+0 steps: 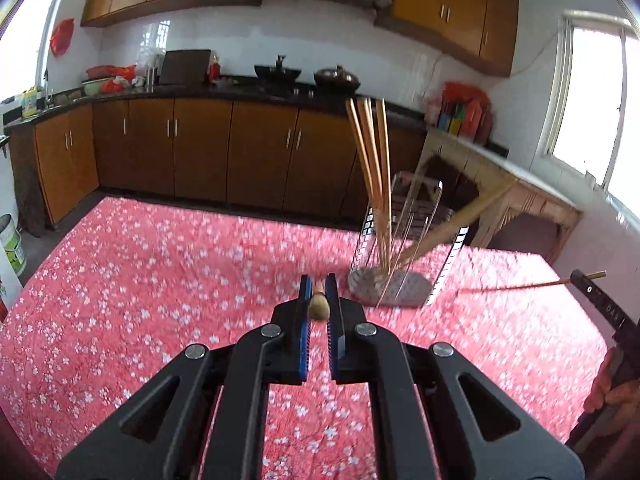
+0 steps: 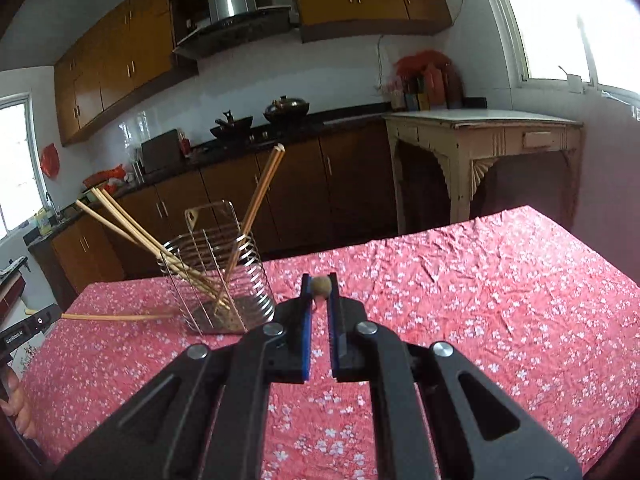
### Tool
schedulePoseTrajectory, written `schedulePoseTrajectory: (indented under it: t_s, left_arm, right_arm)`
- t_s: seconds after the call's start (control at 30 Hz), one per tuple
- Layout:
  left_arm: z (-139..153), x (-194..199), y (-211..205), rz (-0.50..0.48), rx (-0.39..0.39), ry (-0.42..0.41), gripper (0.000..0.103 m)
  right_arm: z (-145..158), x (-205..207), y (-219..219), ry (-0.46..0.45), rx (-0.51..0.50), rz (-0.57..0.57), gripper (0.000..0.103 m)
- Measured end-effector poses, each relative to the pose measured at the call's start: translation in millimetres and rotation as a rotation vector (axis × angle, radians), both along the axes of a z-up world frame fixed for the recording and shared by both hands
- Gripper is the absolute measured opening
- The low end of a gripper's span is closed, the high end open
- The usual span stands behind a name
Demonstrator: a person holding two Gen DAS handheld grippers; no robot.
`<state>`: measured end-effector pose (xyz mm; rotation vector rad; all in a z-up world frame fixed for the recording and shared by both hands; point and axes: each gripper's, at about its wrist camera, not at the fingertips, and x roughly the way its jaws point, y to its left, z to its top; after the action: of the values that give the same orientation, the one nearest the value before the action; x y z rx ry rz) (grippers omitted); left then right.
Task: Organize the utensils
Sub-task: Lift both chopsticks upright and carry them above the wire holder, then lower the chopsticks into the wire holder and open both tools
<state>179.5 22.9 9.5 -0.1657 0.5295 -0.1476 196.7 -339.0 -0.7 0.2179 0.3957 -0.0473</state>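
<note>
The left tool (image 1: 319, 294) is clamped on a chopstick (image 1: 318, 307) whose rounded butt end points back at the camera between the blue pads. In the right wrist view that same chopstick (image 2: 116, 317) runs level from the left tool (image 2: 42, 319) toward the foot of the wire holder (image 2: 224, 272). The right tool (image 2: 320, 290) is likewise closed on a second chopstick (image 2: 321, 286), seen end-on between its pads; in the left wrist view this stick (image 1: 520, 286) reaches from the right tool (image 1: 588, 282) at the right edge toward the holder, blurred along its length.

The wire holder (image 1: 404, 248) stands upright on the table (image 1: 140, 280), which wears a red flowered cloth, near its far edge. Several chopsticks (image 1: 372, 160) already lean inside it, some toward one side, a few toward the other. A hand (image 1: 608, 392) grips the right tool's handle at the right edge of the left wrist view.
</note>
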Motion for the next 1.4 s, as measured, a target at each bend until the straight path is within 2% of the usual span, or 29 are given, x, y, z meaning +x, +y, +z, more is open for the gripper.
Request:
schedulePoseTrajectory:
  t_s: [0.13, 0.37, 0.63, 0.77, 0.93, 1.17, 1.3, 1.4]
  left_arm:
    - [12.3, -0.6, 1.3, 0.008, -0.022, -0.042, 0.007]
    - [16.5, 4.9, 1.9, 0.015, -0.022, -0.053, 0.007]
    - [46.4, 19.3, -9.7, 0.010, 0.058, -0.103, 0.007]
    - [65.3, 17.0, -13.6, -0.001, 0.071, -0.143, 0.007]
    - [84.8, 14.1, -21.3, -0.019, 0.062, -0.181, 0.007]
    - [129.4, 17.9, -40.8, -0.056, -0.025, -0.261, 0.007]
    - [158.6, 30.4, -55.6, -0.027, -0.032, -0.340, 0.007]
    - [167.6, 46.8, -63.8, 0.022, -0.032, -0.381, 0.007]
  right_arm:
    - [11.1, -1.3, -0.7, -0.036, 0.006, -0.009, 0.008]
    - [15.9, 0.9, 2.0, -0.052, 0.009, -0.017, 0.008]
    - [59.5, 10.0, 0.8, -0.121, -0.022, -0.005, 0.008]
    - [79.8, 10.2, 4.1, -0.146, -0.031, 0.015, 0.008]
    - [103.4, 14.1, 12.8, -0.185, -0.028, 0.048, 0.008]
    - [146.3, 32.0, 35.0, -0.285, -0.021, 0.070, 0.008]
    - [166.2, 52.5, 48.0, -0.340, -0.016, 0.085, 0.008]
    - [169.3, 70.2, 56.9, -0.353, -0.011, 0.094, 0.008]
